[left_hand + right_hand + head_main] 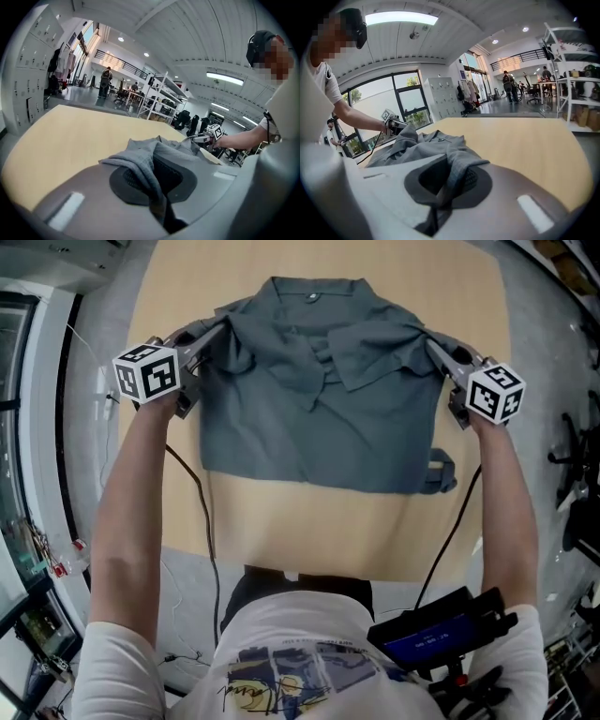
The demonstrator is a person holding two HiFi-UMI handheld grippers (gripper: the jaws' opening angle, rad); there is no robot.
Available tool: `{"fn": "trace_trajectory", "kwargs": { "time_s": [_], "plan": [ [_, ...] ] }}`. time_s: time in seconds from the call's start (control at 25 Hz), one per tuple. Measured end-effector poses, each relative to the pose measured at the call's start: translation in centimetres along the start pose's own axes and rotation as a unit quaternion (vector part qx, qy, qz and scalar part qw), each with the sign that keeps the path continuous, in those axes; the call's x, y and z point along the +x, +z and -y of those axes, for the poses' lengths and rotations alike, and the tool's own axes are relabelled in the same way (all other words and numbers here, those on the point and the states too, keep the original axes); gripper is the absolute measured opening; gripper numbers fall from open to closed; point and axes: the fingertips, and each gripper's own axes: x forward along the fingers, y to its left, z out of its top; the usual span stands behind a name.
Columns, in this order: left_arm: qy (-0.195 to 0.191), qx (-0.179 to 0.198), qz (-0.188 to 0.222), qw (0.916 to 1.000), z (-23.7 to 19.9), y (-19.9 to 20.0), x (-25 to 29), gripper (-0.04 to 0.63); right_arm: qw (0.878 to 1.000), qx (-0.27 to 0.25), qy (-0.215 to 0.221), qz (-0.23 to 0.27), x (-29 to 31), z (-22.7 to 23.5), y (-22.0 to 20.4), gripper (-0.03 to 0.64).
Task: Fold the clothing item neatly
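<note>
The shirt (pixel 309 432) hides the left hand-held gripper's (pixel 222 330) jaw tips.

Bright, even overhead striplight, soft shadows; fisheye warp w/ dark vignette at edges, faces mosaicked.

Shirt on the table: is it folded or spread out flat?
Partly folded. The shirt lies doubled and rumpled on the table; the left hand-held gripper and right hand-held gripper pinch its sides.

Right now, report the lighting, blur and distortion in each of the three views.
Head view: even light, shirt sharp, wide-angle bend toward the edges. Left gripper view: strong fisheye inside a round black border, strip lamp glaring, nearest cloth soft. Right gripper view: same fisheye, ceiling light blown white, windows bright.
</note>
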Motion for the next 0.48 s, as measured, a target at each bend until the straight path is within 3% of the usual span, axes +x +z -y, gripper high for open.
{"fn": "trace_trajectory", "kwargs": {
  "time_s": [0.28,0.48],
  "plan": [
    [0.017,-0.006,-0.049,0.9986,-1.4,-3.9,2.0,0.015,1.000,0.018,-0.017,-0.013,1.4,0.9,-2.7,0.012],
    [0.028,-0.006,-0.048,0.9984,-2.5,-4.8,2.1,0.018,1.000,0.016,-0.020,-0.009,2.3,1.1,-3.6,0.014]
  ]
}}
